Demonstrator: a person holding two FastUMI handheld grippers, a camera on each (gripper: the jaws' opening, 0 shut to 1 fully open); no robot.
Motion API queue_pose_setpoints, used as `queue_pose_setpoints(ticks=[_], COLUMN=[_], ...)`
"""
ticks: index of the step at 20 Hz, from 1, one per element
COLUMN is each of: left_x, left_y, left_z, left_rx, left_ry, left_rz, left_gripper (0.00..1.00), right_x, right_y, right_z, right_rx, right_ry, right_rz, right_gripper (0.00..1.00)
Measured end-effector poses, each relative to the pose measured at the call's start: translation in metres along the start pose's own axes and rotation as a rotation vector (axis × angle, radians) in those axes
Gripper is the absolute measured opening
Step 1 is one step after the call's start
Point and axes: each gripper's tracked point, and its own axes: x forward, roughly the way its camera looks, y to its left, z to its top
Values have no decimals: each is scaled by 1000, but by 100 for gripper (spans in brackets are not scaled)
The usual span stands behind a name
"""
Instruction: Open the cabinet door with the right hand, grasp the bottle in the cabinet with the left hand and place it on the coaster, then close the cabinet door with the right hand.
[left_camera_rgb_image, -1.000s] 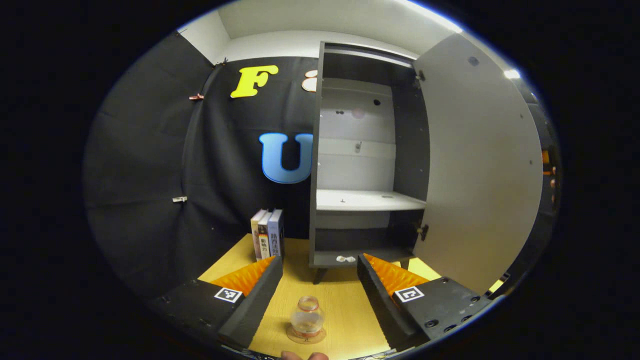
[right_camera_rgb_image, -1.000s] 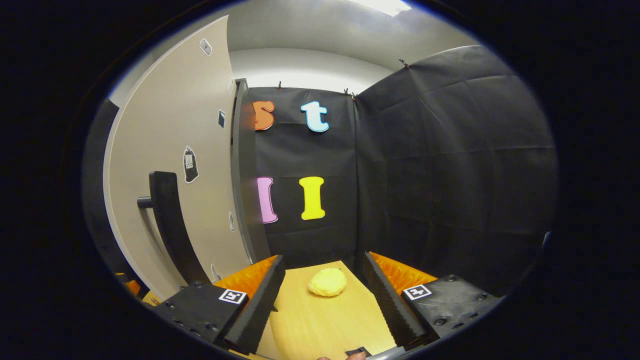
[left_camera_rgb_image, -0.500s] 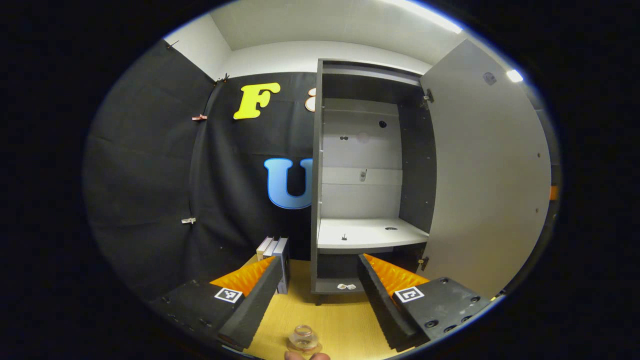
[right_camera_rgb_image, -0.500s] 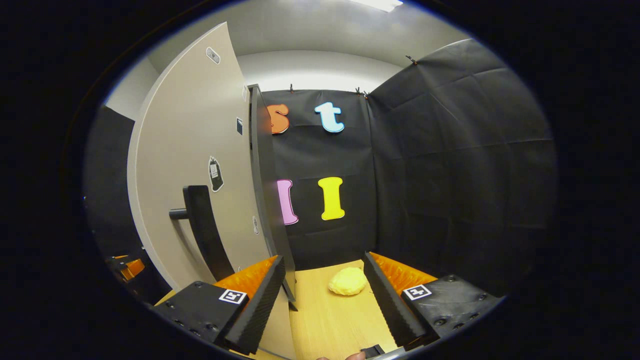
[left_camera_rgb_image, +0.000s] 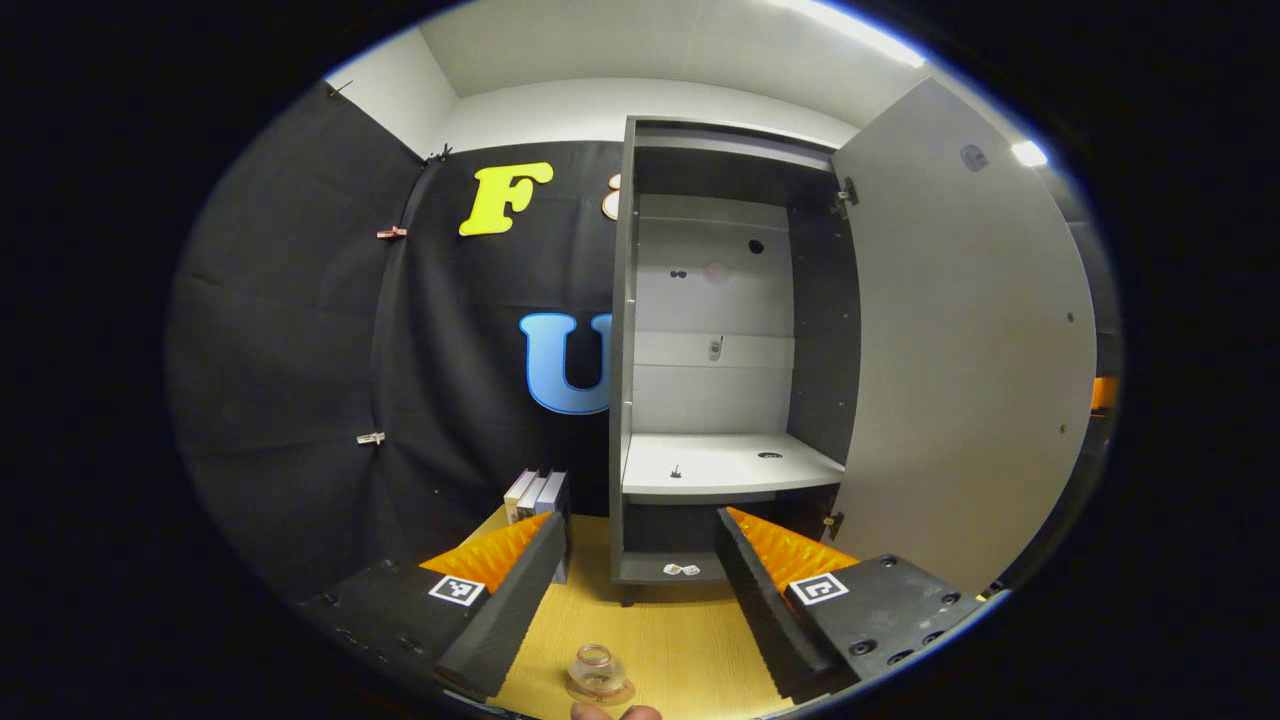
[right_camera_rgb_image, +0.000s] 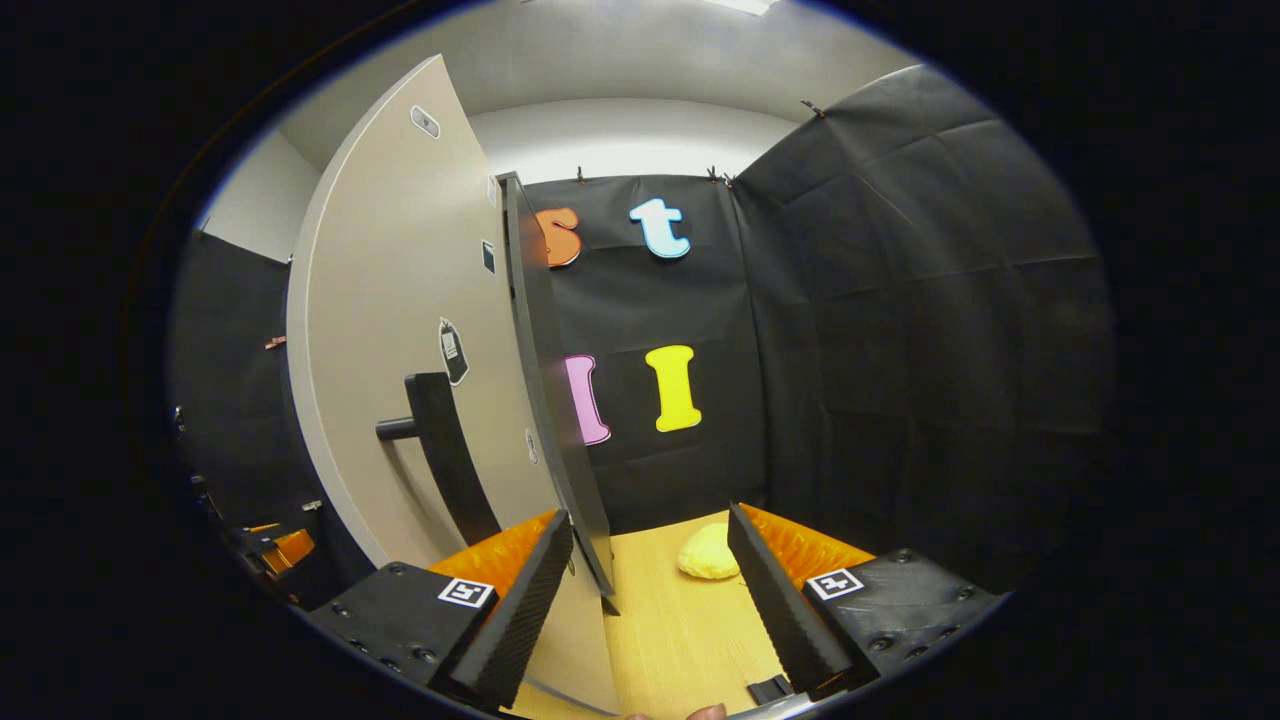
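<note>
Landmark: the cabinet (left_camera_rgb_image: 715, 350), a tall dark carcass on short legs with a pale back panel and one pale shelf.

- Bottle (left_camera_rgb_image: 598, 670): small clear glass, bulbous body and narrow neck, sits on the coaster (left_camera_rgb_image: 600, 692) out in front of the cabinet, on the wood-grain table (left_camera_rgb_image: 690, 640). Looks upright and released, so I'd judge the placing step done.
- Left gripper (left_camera_rgb_image: 640, 580): fingers spread wide, holding nothing, aimed at the cabinet opening with the bottle low between them. Reads as parked clear so the door can swing (judgement).
- Door (left_camera_rgb_image: 960, 360): flat pale slab hinged on the cabinet's right edge, standing wide open. The shelf carries nothing.
- Right gripper (right_camera_rgb_image: 648, 575): fingers also spread wide, nothing gripped. It sits at the outer face of the door, whose free edge runs down to the table between its fingers. The handle (right_camera_rgb_image: 440, 455) is a dark bar on a short standoff, further out along that face. Probably lining up to push the door shut; a flat push on a smooth panel needs no grip.
- Yellow lumpy object (right_camera_rgb_image: 708, 552) lies on the table on the cabinet's right (can't tell what it is).
- Books (left_camera_rgb_image: 538, 495) stand upright against the cabinet's left side.

Remaining: closing the door.
</note>
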Motion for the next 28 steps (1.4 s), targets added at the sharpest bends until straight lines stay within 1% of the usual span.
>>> queue_pose_setpoints(ticks=[2, 5, 6, 7, 8, 9, 10, 15, 18, 19, 22, 23, 24, 25, 28], left_x=[-2, -3, -3, -3, -2, -3, -2, 2, 3, 3, 3, 3, 3, 4, 6], left_y=[0, 1, 2, 5, 5, 6, 7, 16, 17, 19, 24, 28, 31, 33, 43], left_z=[0, 2, 2, 3, 3, 3, 6, 10, 10, 11, 12, 11, 11, 12, 12], left_rx=[6, 10, 10, 9, 7, 6, 5, 18, 11, 13, 29, 34, 35, 34, 24], left_ry=[-4, -11, -12, -17, -16, -17, -22, -34, -36, -38, -39, -39, -41, -42, -40], left_rz=[0, -1, 2, 8, 5, 8, 9, 20, 10, 9, 11, 13, 14, 15, 13], left_gripper=[95, 95, 92, 92, 95, 92, 95, 95, 94, 92, 93, 95, 95, 92, 95], right_x=[-1, 4, 0, -5, -10, -12, -12, -6, -4, -3, 1, 3, 6, 8, 16], right_y=[3, 19, 29, 39, 49, 59, 69, 117, 139, 146, 171, 179, 189, 199, 226], right_z=[1, -4, -6, -8, -12, -15, -18, -31, -36, -38, -44, -47, -49, -51, -58], right_rx=[-22, -30, -27, -23, -19, -16, -12, -4, -12, -10, -2, -1, -2, -6, -8], right_ry=[-10, 2, 4, 10, 15, 22, 30, 69, 75, 78, 91, 95, 96, 97, 99], right_rz=[-4, 25, 42, 61, 81, 103, 123, 221, 253, 261, 289, 299, 311, 324, 358], right_gripper=[97, 97, 97, 97, 97, 97, 97, 97, 97, 97, 97, 97, 97, 97, 97])
